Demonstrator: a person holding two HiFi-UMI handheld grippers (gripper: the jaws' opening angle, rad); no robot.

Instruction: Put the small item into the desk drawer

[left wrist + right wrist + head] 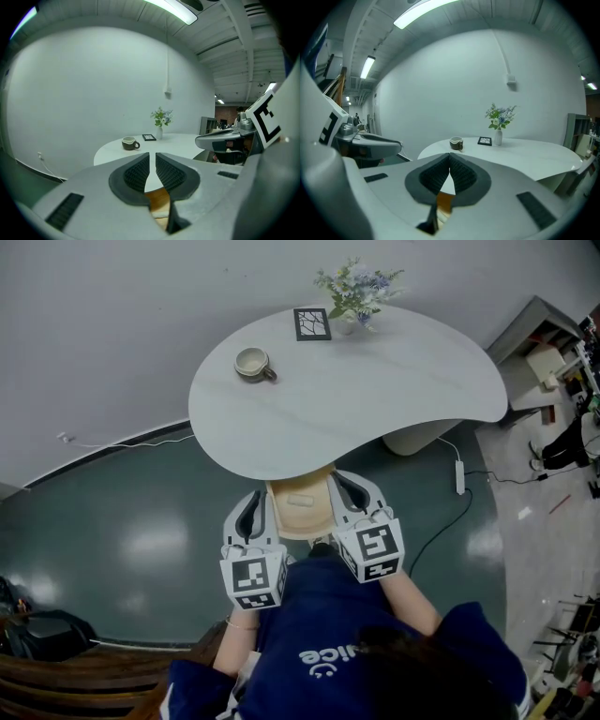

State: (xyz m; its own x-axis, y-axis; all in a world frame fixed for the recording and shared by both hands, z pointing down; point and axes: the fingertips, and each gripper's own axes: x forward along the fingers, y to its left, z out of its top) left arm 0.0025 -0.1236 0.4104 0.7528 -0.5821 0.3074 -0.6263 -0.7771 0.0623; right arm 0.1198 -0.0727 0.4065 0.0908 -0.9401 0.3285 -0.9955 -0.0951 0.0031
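A light wooden drawer (300, 529) stands pulled out from under the front edge of the white table (375, 404). A small pale flat item (302, 501) lies inside it. My left gripper (251, 501) sits along the drawer's left side and my right gripper (345, 484) along its right side. In the left gripper view the left gripper (152, 155) has only a thin slit between its pads, nothing in it, and the drawer's wood (159, 199) shows below. In the right gripper view the right gripper (450, 155) has its pads touching, empty, above the drawer (444, 202).
On the table's far side stand a cup (253, 363), a small framed picture (312, 323) and a vase of flowers (356, 287). A power strip (459, 476) and its cable lie on the floor at the right. A dark chair (56, 652) is at the lower left.
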